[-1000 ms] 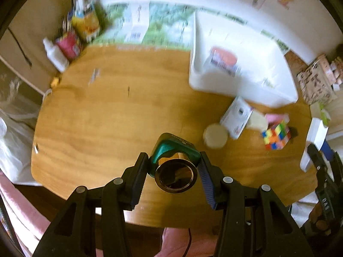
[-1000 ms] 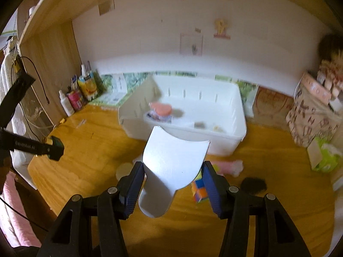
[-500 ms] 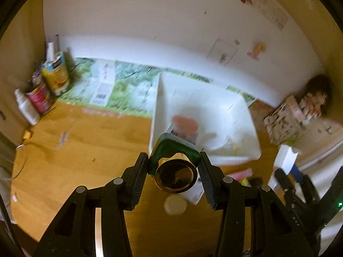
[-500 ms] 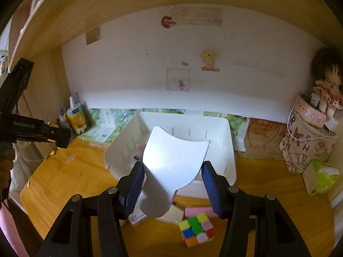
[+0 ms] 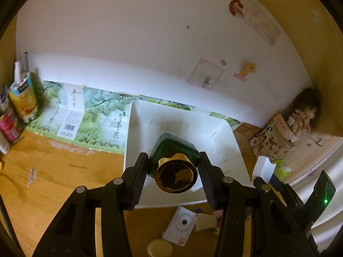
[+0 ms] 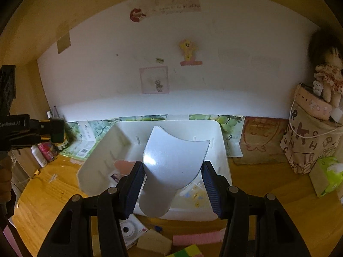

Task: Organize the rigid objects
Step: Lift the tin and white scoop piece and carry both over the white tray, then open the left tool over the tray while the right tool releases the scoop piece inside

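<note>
Both angled downward over white plastic bin (image 5: 137, 128): left gripper (image 5: 173, 172) clamping green gold-capped bottle (image 5: 174, 160), right gripper (image 6: 171, 181) clamping white curved scoop (image 6: 171, 160).

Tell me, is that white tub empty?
No. The white tub already holds a pink-lidded item on its floor, plus small yellowish bits near the front wall.

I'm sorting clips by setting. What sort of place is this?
Probably a child's room at home: a doll sits in the corner, cartoon stickers dot the wall, and a toy camera lies on the wooden desk.
</note>
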Demonstrator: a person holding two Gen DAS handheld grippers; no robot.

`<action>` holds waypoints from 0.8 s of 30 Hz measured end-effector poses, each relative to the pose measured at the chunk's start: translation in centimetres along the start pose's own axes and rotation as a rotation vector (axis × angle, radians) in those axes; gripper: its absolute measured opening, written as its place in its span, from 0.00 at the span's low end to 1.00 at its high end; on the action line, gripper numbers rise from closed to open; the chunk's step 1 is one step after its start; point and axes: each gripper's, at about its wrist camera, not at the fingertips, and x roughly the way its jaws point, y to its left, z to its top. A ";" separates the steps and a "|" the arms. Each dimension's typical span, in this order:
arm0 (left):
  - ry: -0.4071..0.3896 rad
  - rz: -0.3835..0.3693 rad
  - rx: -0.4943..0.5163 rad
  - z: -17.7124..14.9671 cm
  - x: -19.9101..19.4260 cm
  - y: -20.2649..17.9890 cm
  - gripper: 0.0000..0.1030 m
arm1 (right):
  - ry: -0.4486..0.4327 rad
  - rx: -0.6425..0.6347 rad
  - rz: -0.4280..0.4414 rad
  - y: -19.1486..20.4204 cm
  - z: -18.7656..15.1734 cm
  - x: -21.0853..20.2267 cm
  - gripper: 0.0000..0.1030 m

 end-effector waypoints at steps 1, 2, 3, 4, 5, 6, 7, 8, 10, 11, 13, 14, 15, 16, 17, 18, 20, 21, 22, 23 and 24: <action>0.002 -0.003 0.001 0.1 0.4 0.0 0.50 | -0.001 0.004 0.000 -0.2 0.0 0.4 0.54; 0.007 -0.007 0.000 0.1 0.9 0.0 0.50 | -0.003 0.010 0.001 -0.3 -0.1 0.8 0.54; 0.009 -0.011 -0.002 0.2 1.4 0.0 0.50 | -0.003 0.014 0.002 -0.4 -0.1 1.2 0.54; 0.013 -0.015 -0.003 0.3 1.9 0.0 0.50 | -0.001 0.018 0.002 -0.6 -0.1 1.6 0.54; 0.015 -0.016 -0.001 0.4 2.4 0.0 0.50 | 0.001 0.022 0.002 -0.7 -0.1 2.1 0.54; 0.018 -0.013 0.004 0.4 2.9 -0.1 0.50 | 0.001 0.025 0.003 -0.9 -0.2 2.5 0.54; 0.020 -0.008 0.009 0.4 3.4 -0.2 0.50 | 0.003 0.029 0.005 -1.0 -0.2 2.9 0.54; 0.024 -0.006 0.015 0.4 3.9 -0.2 0.50 | 0.005 0.032 0.008 -1.1 -0.3 3.3 0.54; 0.045 0.001 0.024 0.4 5.1 -0.3 0.50 | 0.013 0.036 0.010 -1.1 -0.3 4.0 0.54; 0.056 0.005 0.024 0.4 5.6 -0.3 0.50 | 0.018 0.040 0.010 -1.2 -0.4 4.5 0.54; 0.070 0.015 0.018 0.3 6.5 -0.2 0.50 | 0.027 0.054 0.011 -1.4 -0.5 5.2 0.54; 0.075 0.016 0.015 0.2 6.8 -0.2 0.50 | 0.038 0.060 0.014 -1.4 -0.6 5.5 0.54; 0.079 0.017 0.012 0.2 7.1 -0.1 0.50 | 0.045 0.062 0.015 -1.5 -0.6 5.9 0.54; 0.083 0.021 0.012 0.2 7.4 -0.1 0.50 | 0.051 0.064 0.016 -1.5 -0.7 6.2 0.54; 0.087 0.025 0.014 0.3 7.6 0.0 0.50 | 0.056 0.064 0.017 -1.5 -0.8 6.5 0.54; 0.093 0.031 0.016 0.2 7.9 0.0 0.50 | 0.062 0.066 0.019 -1.5 -0.8 6.7 0.54; 0.110 0.043 0.017 0.2 8.5 0.2 0.50 | 0.072 0.071 0.022 -1.6 -1.0 7.2 0.54; 0.122 0.053 0.017 0.1 8.8 0.3 0.50 | 0.079 0.074 0.020 -1.6 -1.0 7.5 0.55; 0.129 0.064 0.015 0.1 9.0 0.3 0.50 | 0.090 0.076 0.019 -1.6 -1.1 7.7 0.55; 0.132 0.078 0.013 0.1 9.1 0.4 0.50 | 0.095 0.078 0.018 -1.7 -1.1 7.9 0.55; 0.129 0.084 0.010 0.1 9.1 0.5 0.50 | 0.103 0.079 0.017 -1.7 -1.2 8.0 0.55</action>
